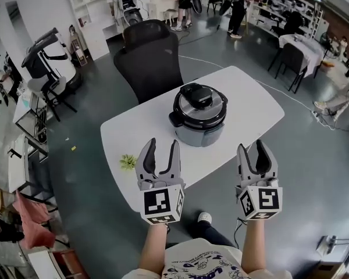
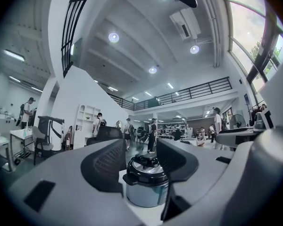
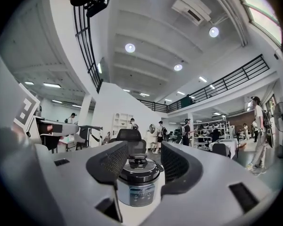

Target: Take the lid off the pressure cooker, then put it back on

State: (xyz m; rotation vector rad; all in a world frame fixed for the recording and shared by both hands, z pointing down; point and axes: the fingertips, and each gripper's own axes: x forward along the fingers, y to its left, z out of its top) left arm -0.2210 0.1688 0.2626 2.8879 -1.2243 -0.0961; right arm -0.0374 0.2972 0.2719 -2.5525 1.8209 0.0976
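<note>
The pressure cooker (image 1: 199,116) stands upright on the white table (image 1: 250,109), ahead of both grippers and a little nearer the line of the left gripper (image 1: 163,144) than that of the right gripper (image 1: 253,147). It is well apart from both. It is a squat round drum, so its axis runs straight up. The wall is a dull grey-silver. The lid (image 1: 199,102) sits on top, a shiny dark disc with a bright metal ring and a chunky black knob (image 1: 198,93) at its middle.

A short black stub handle (image 1: 174,120) juts from the rim toward the left gripper's side. In the right gripper view the cooker (image 3: 137,182) turns a small dark control panel toward the jaws; in the left gripper view the cooker (image 2: 146,185) shows its stub pointing left.

Both grippers point level at the cooker. Each has its grey, ribbed-padded jaws spread with nothing between the pads — the cooker shows only far off through the gap.

Beyond the cooker stands a black mesh-backed chair (image 1: 148,57). A small green sprig (image 1: 128,161) lies on the table just left of the left gripper.
</note>
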